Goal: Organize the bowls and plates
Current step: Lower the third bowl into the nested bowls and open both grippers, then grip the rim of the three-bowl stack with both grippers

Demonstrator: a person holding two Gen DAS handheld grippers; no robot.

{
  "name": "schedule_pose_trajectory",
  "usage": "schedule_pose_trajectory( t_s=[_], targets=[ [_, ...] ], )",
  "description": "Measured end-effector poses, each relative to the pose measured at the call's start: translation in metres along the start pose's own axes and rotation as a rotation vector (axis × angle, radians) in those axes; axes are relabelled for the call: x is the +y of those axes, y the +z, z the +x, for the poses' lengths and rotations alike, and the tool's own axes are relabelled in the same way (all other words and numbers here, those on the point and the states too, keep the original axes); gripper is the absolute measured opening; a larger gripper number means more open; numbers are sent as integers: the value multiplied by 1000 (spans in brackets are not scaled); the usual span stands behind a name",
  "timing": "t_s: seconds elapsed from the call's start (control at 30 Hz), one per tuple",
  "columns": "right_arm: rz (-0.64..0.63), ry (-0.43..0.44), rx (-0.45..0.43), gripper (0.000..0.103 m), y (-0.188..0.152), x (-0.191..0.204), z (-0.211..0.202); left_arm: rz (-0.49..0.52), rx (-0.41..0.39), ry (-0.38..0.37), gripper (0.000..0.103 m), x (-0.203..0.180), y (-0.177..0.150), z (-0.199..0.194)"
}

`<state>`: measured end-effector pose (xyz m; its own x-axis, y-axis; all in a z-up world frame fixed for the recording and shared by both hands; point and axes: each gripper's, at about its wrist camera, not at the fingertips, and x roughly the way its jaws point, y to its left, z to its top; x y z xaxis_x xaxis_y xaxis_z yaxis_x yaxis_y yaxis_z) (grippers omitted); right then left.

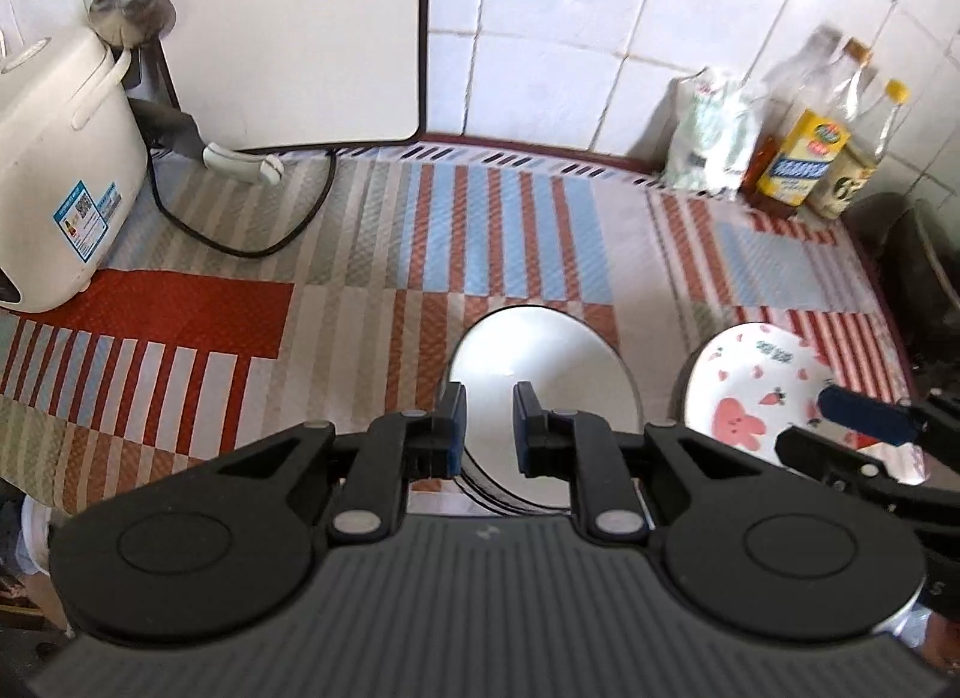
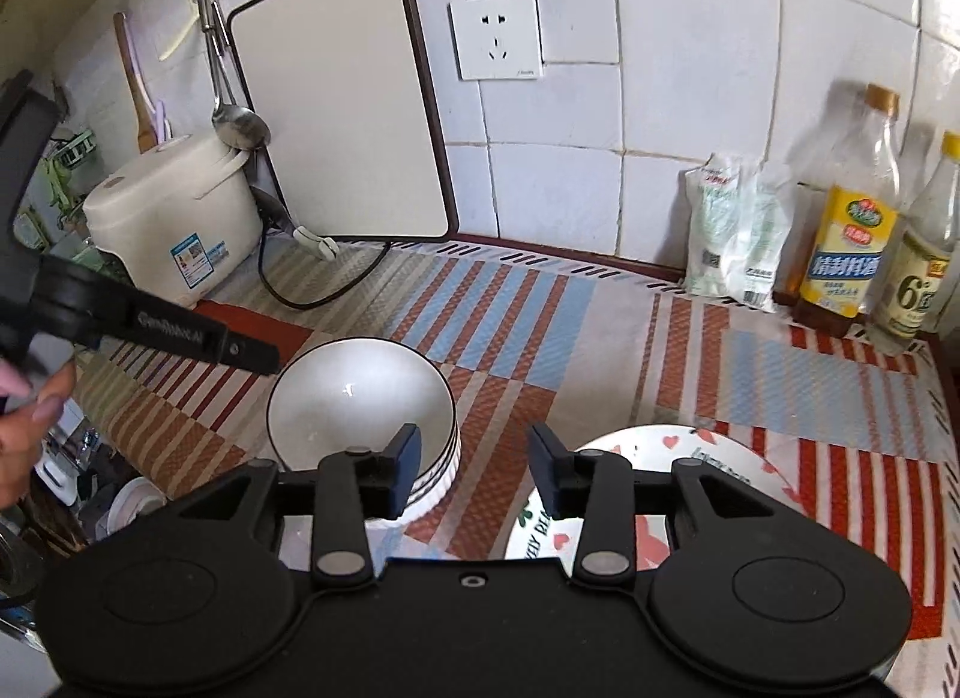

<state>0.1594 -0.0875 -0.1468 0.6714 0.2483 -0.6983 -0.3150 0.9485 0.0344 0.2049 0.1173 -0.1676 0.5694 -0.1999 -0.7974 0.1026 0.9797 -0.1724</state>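
Bowls (image 2: 360, 398), white with thin dark rims, sit nested in a stack on the striped mat (image 2: 528, 302), and everything else is placed from that stack. Just to its right lies a white plate (image 2: 690, 446) printed with pink hearts and lettering, apart from the bowls with a strip of mat between them. Behind the stack and to its left stands a cream rice cooker (image 2: 174, 224), with a white cutting board (image 2: 336, 116) leaning on the tiled wall beside it. Far to the right of the stack, against the wall, are a white bag (image 2: 732, 230) and two bottles (image 2: 852, 230).

Above the stack hangs the left gripper (image 1: 489, 428), its blue-padded fingers drawn close with only a narrow gap, nothing between them; the bowl interior shows through that gap. In the right wrist view its black arm reaches in from the left, ending just over the stack's left rim, and a person's hand (image 2: 24, 422) shows beneath it.

Right of the stack, the right gripper (image 2: 474, 470) stands moderately parted and empty, one finger before the stack's right edge, the other before the plate's left rim.
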Motion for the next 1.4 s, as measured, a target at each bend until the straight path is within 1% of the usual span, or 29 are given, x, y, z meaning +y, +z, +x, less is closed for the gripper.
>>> schedule_pose_trajectory(
  t_s=[0.1,0.17,0.27,0.33,0.4,0.53,0.67,0.7,0.73,0.83,0.9,0.97,1.0,1.07,1.1,1.13,1.17,1.23,1.33,1.4],
  targets=[
    [-8,-27,-2,45,-4,2,-10,7,-22,-2,16,-3,-5,-11],
    [-2,-29,-9,46,-6,3,-18,12,-39,-4,16,-6,-9,-20],
    [-13,-29,-34,51,-12,7,-30,12,-57,-21,16,-8,-18,-33],
    [-25,-45,-15,53,-16,11,-35,11,-61,-32,16,-9,-25,-41],
    [-41,-81,-2,53,-20,17,-41,32,-62,-44,16,-13,-33,-49],
    [-11,-84,5,59,-28,20,-55,75,-57,-54,17,-19,-46,-64],
    [-9,-88,-4,65,-37,25,-65,99,-69,-81,21,-21,-55,-74],
    [-14,-86,-8,68,-39,27,-67,105,-74,-90,23,-21,-56,-76],
    [-18,-80,-17,71,-41,29,-68,113,-79,-102,24,-21,-58,-77],
    [-29,-51,-53,75,-48,36,-68,140,-100,-137,31,-19,-62,-76],
    [-42,-38,-78,76,-54,40,-61,161,-121,-164,36,-16,-66,-73],
    [-43,-23,-119,86,-63,44,-52,187,-142,-188,41,-12,-72,-66],
    [-33,-12,-150,91,-69,45,-46,198,-149,-193,41,-11,-74,-61],
    [-4,-10,-185,92,-80,48,-34,203,-160,-204,41,-8,-77,-51],
    [6,-13,-194,92,-87,51,-24,201,-167,-223,43,-5,-79,-45],
    [9,-15,-205,92,-93,54,-16,191,-173,-238,46,-2,-80,-39],
    [7,-24,-221,92,-100,57,-7,176,-178,-249,51,1,-81,-34],
    [-18,-52,-244,94,-111,67,11,140,-188,-261,55,8,-81,-21],
    [-52,-72,-255,97,-123,78,39,87,-185,-245,57,17,-76,-6],
    [-49,-81,-255,97,-127,82,57,59,-187,-242,64,24,-70,2]
  ],
)
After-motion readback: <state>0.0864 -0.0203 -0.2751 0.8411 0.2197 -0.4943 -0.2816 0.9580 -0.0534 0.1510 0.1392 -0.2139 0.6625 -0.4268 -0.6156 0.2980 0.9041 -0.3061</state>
